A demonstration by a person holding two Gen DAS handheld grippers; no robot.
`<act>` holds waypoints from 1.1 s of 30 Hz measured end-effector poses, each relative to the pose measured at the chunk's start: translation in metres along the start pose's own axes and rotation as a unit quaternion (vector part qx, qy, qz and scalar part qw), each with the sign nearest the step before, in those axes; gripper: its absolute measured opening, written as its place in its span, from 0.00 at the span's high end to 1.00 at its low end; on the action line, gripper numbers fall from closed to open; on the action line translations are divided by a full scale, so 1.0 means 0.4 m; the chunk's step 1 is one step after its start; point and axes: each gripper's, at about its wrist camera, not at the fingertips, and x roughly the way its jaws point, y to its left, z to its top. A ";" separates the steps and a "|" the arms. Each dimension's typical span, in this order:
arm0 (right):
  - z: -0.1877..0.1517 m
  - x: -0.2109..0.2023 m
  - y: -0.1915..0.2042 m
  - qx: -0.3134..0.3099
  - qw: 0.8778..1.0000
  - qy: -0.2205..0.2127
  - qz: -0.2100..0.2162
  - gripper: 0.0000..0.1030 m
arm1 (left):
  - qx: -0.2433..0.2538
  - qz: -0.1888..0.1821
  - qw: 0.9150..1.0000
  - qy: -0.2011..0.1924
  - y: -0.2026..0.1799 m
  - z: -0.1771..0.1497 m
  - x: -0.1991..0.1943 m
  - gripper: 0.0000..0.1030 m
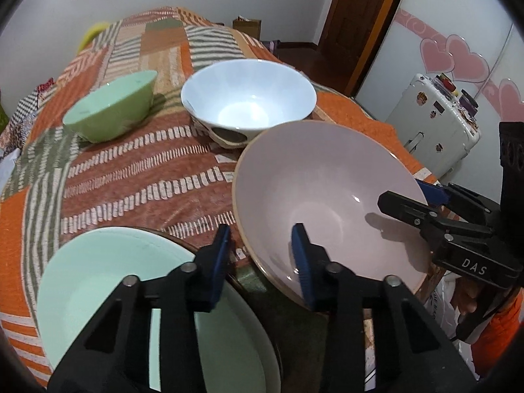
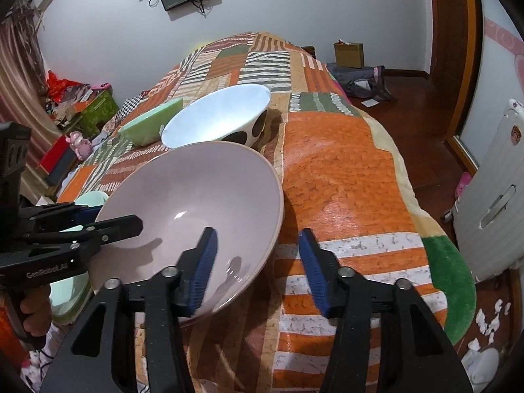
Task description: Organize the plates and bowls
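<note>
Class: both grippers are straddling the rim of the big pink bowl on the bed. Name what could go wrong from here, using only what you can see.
1. The pink bowl sits tilted on a soft blanket; if only one gripper closes first, it may tip or slide.
2. The left gripper and right gripper each straddle only the rim, pads not yet pressing; a glazed rim may slip.
3. The spotted bowl and mint plate lie close, so a swing might knock them.
</note>
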 end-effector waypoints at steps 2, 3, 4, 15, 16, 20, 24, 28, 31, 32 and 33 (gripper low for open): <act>0.000 0.009 0.001 0.001 1.000 0.006 0.008 0.69 | -0.003 -0.007 1.000 0.002 0.000 0.000 0.005 0.69; 0.000 0.010 0.001 0.003 1.000 0.007 0.013 0.71 | -0.003 -0.010 1.000 0.003 -0.001 0.000 0.006 0.71; -0.001 0.012 0.003 0.004 1.000 0.009 0.017 0.72 | -0.002 -0.011 1.000 0.003 -0.004 0.000 0.007 0.73; 0.002 0.013 0.023 0.004 1.000 0.006 0.004 0.74 | 0.012 0.000 1.000 -0.004 -0.020 -0.005 -0.006 0.74; 0.003 0.010 0.025 0.005 1.000 0.005 0.004 0.74 | 0.010 0.000 1.000 -0.004 -0.019 -0.006 -0.009 0.74; 0.006 -0.005 0.036 0.004 1.000 -0.001 0.005 0.74 | 0.007 -0.002 1.000 -0.011 -0.017 -0.011 -0.028 0.74; 0.010 -0.025 0.048 0.003 1.000 -0.011 0.003 0.74 | 0.009 -0.003 1.000 -0.023 -0.016 -0.014 -0.060 0.74; 0.021 -0.048 0.072 -0.002 1.000 -0.026 0.006 0.74 | 0.007 -0.002 0.999 -0.039 -0.009 -0.018 -0.100 0.74; 0.031 -0.063 0.096 -0.010 0.999 -0.033 0.008 0.74 | 0.002 -0.001 0.999 -0.051 0.003 -0.023 -0.134 0.74; 0.033 -0.066 0.105 -0.013 0.999 -0.034 0.009 0.74 | 0.000 0.000 0.998 -0.055 0.008 -0.025 -0.145 0.74; 0.035 -0.068 0.114 -0.017 0.999 -0.035 0.010 0.74 | -0.004 0.001 0.998 -0.060 0.015 -0.028 -0.159 0.74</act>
